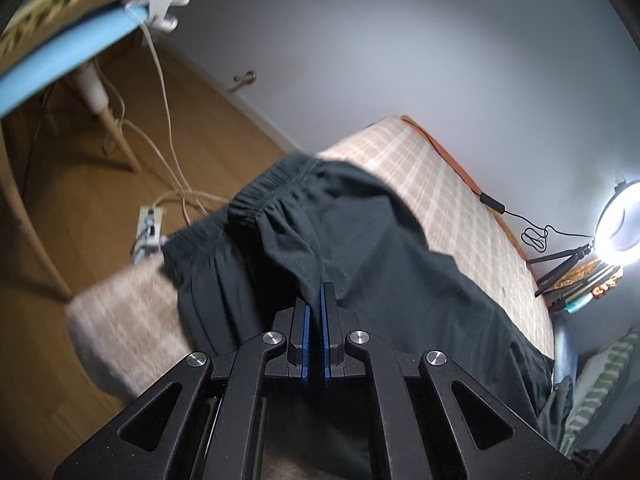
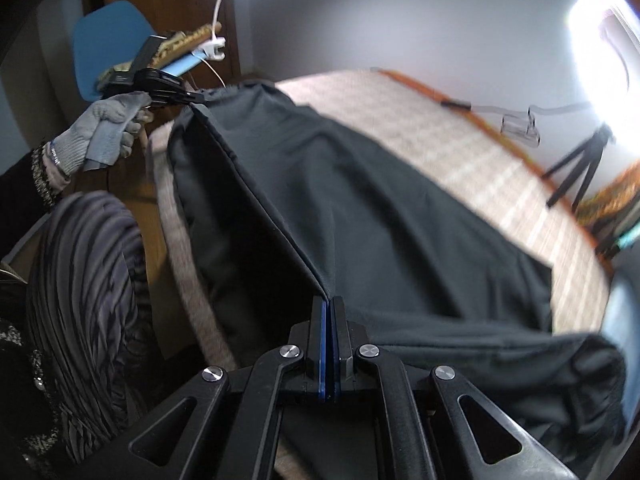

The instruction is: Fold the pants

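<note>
Left wrist: both grippers point(image 1: 319, 286) point(image 2: 331, 300) pinch pants point(image 1: 360, 216) — over bed point(image 1: 440, 176).

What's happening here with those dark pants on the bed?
A person is folding dark pants on a checked bed, with a hand-held gripper in each hand. The left gripper is shut on cloth near the elastic waistband. The right gripper is shut on another edge, lifting a taut fold between them.
</note>
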The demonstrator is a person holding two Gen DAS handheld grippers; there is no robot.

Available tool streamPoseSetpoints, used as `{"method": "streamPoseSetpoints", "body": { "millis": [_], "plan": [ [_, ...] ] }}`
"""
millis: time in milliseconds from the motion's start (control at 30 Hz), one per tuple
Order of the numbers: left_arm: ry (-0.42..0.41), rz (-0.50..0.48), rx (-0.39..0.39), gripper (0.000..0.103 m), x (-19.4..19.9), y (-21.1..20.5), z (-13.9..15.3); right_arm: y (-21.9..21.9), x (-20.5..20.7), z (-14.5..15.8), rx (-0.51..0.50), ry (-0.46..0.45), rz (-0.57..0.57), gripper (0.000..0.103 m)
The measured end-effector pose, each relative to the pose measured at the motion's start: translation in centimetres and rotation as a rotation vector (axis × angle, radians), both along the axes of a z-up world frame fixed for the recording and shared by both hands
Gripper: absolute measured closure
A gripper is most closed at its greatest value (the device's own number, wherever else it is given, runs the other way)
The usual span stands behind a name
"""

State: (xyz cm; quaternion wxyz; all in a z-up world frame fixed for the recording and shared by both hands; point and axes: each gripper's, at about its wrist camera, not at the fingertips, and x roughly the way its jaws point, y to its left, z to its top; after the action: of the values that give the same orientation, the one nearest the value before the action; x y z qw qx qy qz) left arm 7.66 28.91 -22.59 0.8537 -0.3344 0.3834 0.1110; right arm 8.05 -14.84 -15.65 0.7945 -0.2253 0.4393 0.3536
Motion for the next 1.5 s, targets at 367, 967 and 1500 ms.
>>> {"method": "streamPoseSetpoints", "body": {
  "millis": [367,967,1500],
  "plan": [
    [-0.001,0.097,-0.084,0.094,2.2,2.0,-1.5,-0.2,-0.3,-1.4,-0.030,-0.022,-0.040,0.103],
    [0.015,0.025,-0.013,0.097,-2.8,3.0,-1.9,0.3,-3.0,-2.3,-0.045,0.030,-0.010,0.103],
    [-0.073,-0.191,0.209,0.062,-2.5,-7.3,9.2,-4.2,-3.1,0.0,0.148,0.044,-0.224,0.058]
  ]
}}
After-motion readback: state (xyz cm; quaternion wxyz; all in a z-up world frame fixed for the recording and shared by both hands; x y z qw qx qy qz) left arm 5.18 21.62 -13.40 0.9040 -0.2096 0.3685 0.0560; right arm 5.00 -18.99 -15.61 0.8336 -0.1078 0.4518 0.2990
